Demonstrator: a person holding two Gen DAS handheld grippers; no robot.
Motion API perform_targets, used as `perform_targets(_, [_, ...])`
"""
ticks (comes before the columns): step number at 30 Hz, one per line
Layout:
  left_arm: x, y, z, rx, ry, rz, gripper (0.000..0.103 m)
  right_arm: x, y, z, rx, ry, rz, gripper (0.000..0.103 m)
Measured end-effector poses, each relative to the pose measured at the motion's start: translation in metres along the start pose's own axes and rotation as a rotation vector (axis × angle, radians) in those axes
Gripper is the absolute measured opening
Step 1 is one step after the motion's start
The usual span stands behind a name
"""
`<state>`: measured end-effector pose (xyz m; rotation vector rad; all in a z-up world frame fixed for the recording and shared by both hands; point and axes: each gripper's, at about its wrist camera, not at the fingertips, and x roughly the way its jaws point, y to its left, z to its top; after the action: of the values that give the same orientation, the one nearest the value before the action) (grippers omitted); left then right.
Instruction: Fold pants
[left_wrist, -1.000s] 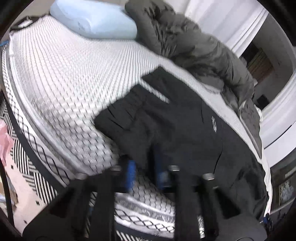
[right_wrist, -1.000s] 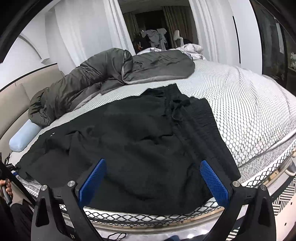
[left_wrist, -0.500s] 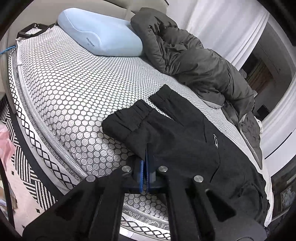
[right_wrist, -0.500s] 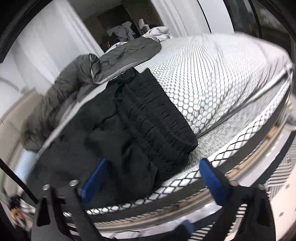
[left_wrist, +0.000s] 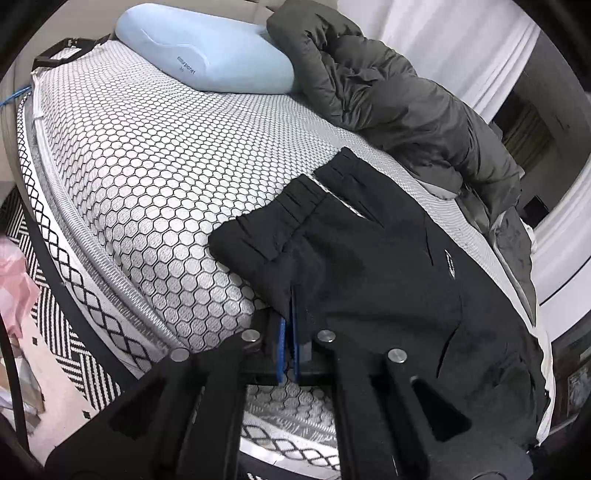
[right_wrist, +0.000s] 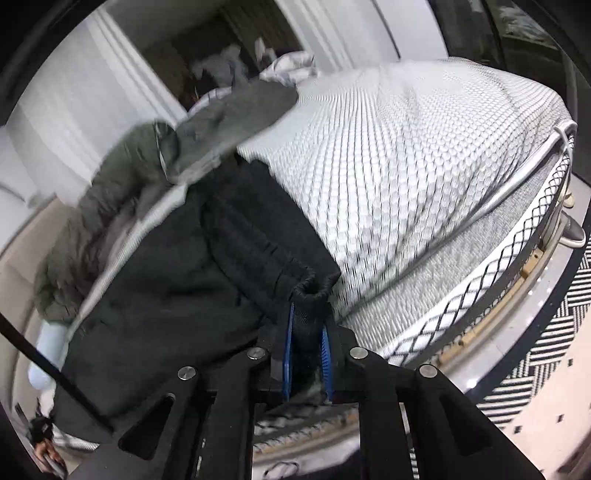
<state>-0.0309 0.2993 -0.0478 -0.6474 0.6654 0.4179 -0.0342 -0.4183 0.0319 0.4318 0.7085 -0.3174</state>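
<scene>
Black pants (left_wrist: 369, 266) lie spread across the honeycomb-patterned bed (left_wrist: 147, 147), their two elastic leg cuffs (left_wrist: 295, 214) pointing toward the pillow. My left gripper (left_wrist: 290, 332) is shut on the near edge of one leg, at the side of the mattress. In the right wrist view the gathered waistband (right_wrist: 258, 243) runs away from me. My right gripper (right_wrist: 307, 339) is closing on the waistband's near corner, and the bunched black cloth sits pinched between the blue pads (right_wrist: 287, 350).
A light blue pillow (left_wrist: 207, 55) and a dark grey puffy jacket (left_wrist: 388, 103) lie along the far side of the bed. A black-and-white patterned rug (right_wrist: 546, 350) covers the floor beside it. Shoes (right_wrist: 574, 236) stand by the bed's corner.
My right gripper swung right to the waistband corner, rolled, and went from wide open to closed on the cloth. My left gripper shut on the leg's edge and stayed put.
</scene>
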Motion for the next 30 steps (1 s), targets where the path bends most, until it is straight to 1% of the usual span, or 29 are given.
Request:
perform_targets(1, [-0.004, -0.002, 0.000, 0.009, -0.006, 0.006, 0.004, -0.006, 0.007, 0.002, -0.033, -0.012, -0.020, 0.023])
perform_targets(2, [-0.009, -0.005, 0.001, 0.021, -0.008, 0.021, 0.006, -0.013, 0.013, 0.005, -0.057, -0.030, -0.042, 0.035])
perform_targets(3, [-0.014, -0.009, 0.002, 0.035, -0.015, 0.023, 0.011, -0.021, 0.018, 0.009, -0.076, -0.053, -0.043, 0.047])
perform_targets(4, [-0.020, -0.014, 0.003, 0.053, -0.025, 0.026, 0.024, -0.030, 0.025, 0.017, -0.105, -0.072, -0.028, 0.052])
perform_targets(5, [-0.026, -0.020, 0.004, 0.073, -0.037, 0.028, 0.032, -0.037, 0.032, 0.025, -0.137, -0.084, -0.022, 0.054])
perform_targets(7, [-0.040, -0.036, 0.004, 0.126, -0.073, 0.020, 0.071, -0.046, 0.046, 0.038, -0.199, -0.086, 0.020, 0.056])
perform_targets(9, [-0.050, -0.061, 0.003, 0.185, -0.101, -0.005, 0.090, -0.049, 0.064, 0.051, -0.257, -0.086, 0.052, 0.073])
perform_targets(10, [-0.052, -0.074, 0.002, 0.214, -0.101, -0.018, 0.099, -0.048, 0.074, 0.059, -0.280, -0.082, 0.073, 0.077])
perform_targets(11, [-0.051, -0.090, 0.000, 0.247, -0.097, -0.043, 0.103, -0.044, 0.082, 0.067, -0.297, -0.078, 0.095, 0.081])
perform_targets(12, [-0.050, -0.102, -0.001, 0.270, -0.095, -0.065, 0.102, -0.039, 0.090, 0.074, -0.309, -0.067, 0.115, 0.082])
perform_targets(14, [-0.043, -0.129, -0.007, 0.316, -0.086, -0.110, 0.102, -0.022, 0.103, 0.089, -0.335, -0.020, 0.157, 0.082])
perform_targets(15, [-0.033, -0.146, -0.011, 0.334, -0.068, -0.129, 0.102, -0.009, 0.112, 0.096, -0.346, 0.009, 0.164, 0.082])
perform_targets(17, [-0.021, -0.166, -0.018, 0.352, -0.040, -0.159, 0.102, 0.022, 0.123, 0.114, -0.362, 0.077, 0.166, 0.082])
perform_targets(19, [-0.001, -0.189, -0.023, 0.367, 0.002, -0.179, 0.102, 0.053, 0.132, 0.132, -0.368, 0.115, 0.149, 0.082])
perform_targets(21, [0.014, -0.212, -0.028, 0.397, 0.025, -0.191, 0.102, 0.085, 0.138, 0.157, -0.363, 0.143, 0.115, 0.081])
perform_targets(24, [0.030, -0.242, -0.034, 0.437, 0.019, -0.176, 0.102, 0.135, 0.146, 0.189, -0.344, 0.172, 0.069, 0.081])
perform_targets(26, [0.034, -0.249, -0.037, 0.451, 0.018, -0.179, 0.102, 0.172, 0.141, 0.208, -0.312, 0.222, 0.040, 0.081])
perform_targets(28, [0.040, -0.251, -0.039, 0.460, 0.016, -0.179, 0.102, 0.208, 0.144, 0.221, -0.318, 0.270, 0.002, 0.067])
perform_targets(29, [0.043, -0.249, -0.038, 0.462, 0.018, -0.174, 0.102, 0.221, 0.147, 0.224, -0.331, 0.303, -0.004, 0.041])
perform_targets(30, [0.048, -0.249, -0.036, 0.465, 0.021, -0.165, 0.102, 0.232, 0.153, 0.226, -0.357, 0.327, -0.014, 0.022])
